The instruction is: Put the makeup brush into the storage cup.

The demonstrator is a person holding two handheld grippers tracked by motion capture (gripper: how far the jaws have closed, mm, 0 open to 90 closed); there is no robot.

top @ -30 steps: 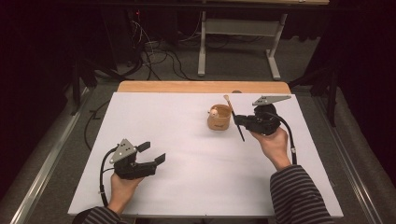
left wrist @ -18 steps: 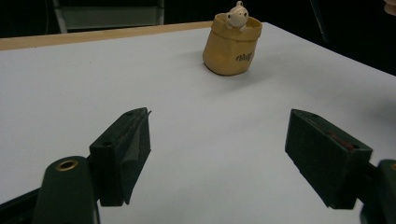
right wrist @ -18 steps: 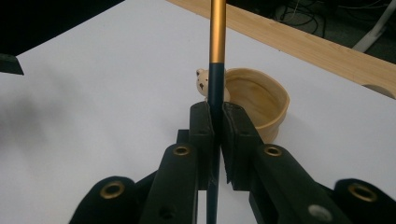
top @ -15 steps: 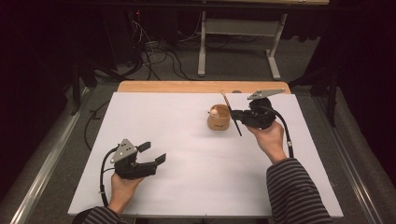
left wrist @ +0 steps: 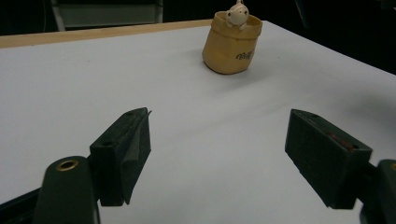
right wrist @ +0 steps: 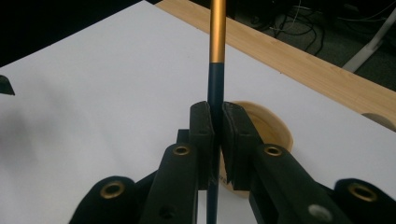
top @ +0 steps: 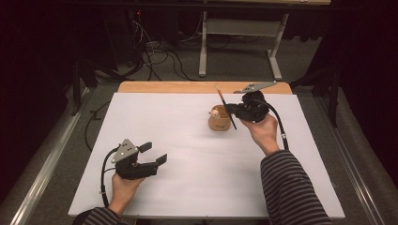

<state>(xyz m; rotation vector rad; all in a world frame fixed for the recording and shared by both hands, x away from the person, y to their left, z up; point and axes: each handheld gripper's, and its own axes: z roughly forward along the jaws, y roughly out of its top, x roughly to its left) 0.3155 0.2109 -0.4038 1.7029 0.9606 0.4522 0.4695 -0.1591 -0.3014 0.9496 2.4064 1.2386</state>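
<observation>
A small tan pot (top: 219, 123) with a little cream figure on its rim stands on the white table (top: 187, 154), right of centre and toward the back. My right gripper (top: 231, 111) hovers just right of the pot, shut on a thin pencil-like stick (top: 228, 110) with a dark lower half and a gold upper half. In the right gripper view the stick (right wrist: 216, 65) rises between the closed pads, with the pot's rim (right wrist: 275, 127) right behind them. My left gripper (top: 154, 153) rests open at the front left. The left gripper view shows the pot (left wrist: 231, 44) far ahead.
A wooden strip (top: 202, 87) runs along the table's back edge. Beyond it, on the floor, lie cables (top: 159, 56) and a metal stand's legs (top: 237, 51). Bare white surface spreads between the two grippers.
The right gripper has moved slightly left and back with the stick, closer above the pot. The left gripper has barely shifted.
</observation>
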